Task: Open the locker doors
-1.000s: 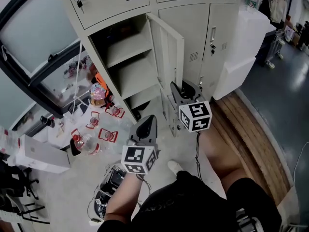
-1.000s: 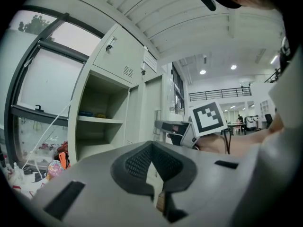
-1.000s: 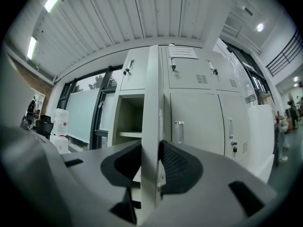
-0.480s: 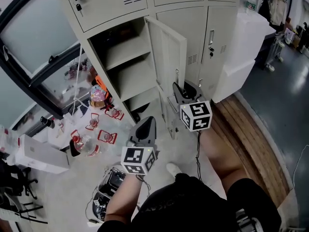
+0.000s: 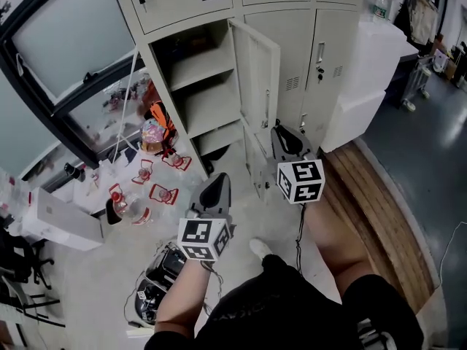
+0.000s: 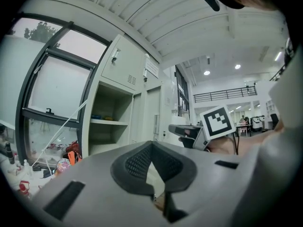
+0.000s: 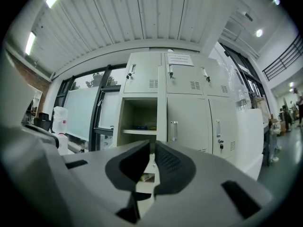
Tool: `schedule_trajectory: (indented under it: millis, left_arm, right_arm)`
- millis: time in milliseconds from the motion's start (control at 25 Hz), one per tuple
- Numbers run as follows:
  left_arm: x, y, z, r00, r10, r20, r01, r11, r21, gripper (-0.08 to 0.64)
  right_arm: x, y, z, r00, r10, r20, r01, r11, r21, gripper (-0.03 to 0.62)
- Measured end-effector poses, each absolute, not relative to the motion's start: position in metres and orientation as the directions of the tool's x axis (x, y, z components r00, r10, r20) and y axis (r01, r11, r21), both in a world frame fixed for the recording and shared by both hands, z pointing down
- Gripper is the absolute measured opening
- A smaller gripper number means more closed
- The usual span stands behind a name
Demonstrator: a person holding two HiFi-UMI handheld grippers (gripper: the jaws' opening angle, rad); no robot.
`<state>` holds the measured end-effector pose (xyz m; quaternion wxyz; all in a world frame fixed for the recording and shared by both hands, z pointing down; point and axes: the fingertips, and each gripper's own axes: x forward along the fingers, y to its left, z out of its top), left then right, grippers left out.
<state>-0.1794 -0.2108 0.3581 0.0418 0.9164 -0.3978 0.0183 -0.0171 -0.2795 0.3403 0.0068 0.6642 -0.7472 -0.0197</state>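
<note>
Wooden planks (image 5: 372, 188) beside lockers (image 5: 292, 49); head view alone shows them.

Bright, even daylight enters by the window (image 5: 66, 53) left of the lockers (image 5: 292, 57), and white ceiling lamps (image 6: 207, 73) glare to their right in the left gripper view. Shadow gathers only inside the open compartment (image 5: 191, 48). Both gripper views bulge and fall to black at the corners, with the left claw (image 6: 151, 144) and right claw (image 7: 152, 144) soft and out of focus before the sharp lockers.
</note>
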Motion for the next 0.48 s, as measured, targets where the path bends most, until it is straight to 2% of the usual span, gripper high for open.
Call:
schedule_trajectory:
  millis: [40,80,480]
  left_arm:
    - [-0.182,-0.204,0.359,0.68,-0.73,0.067,-0.734,-0.677,0.061,-0.002]
    - [-0.185,-0.197,0.359,0.677,-0.733,0.068,-0.736,-0.674,0.062,-0.002]
    - [-0.198,-0.149,0.369,0.646,-0.755,0.108,-0.763,-0.641,0.085,-0.002]
  right_arm:
    - [-0.02,-0.271,0.342,-0.12,-0.993,-0.01,-0.992,0.12,0.036,0.016]
    - [-0.022,-0.262,0.344,-0.125,-0.992,-0.004,-0.992,0.124,0.032,0.003]
    - [-0.049,-0.202,0.352,-0.213,-0.975,0.054,-0.976,0.215,0.019,0.0]
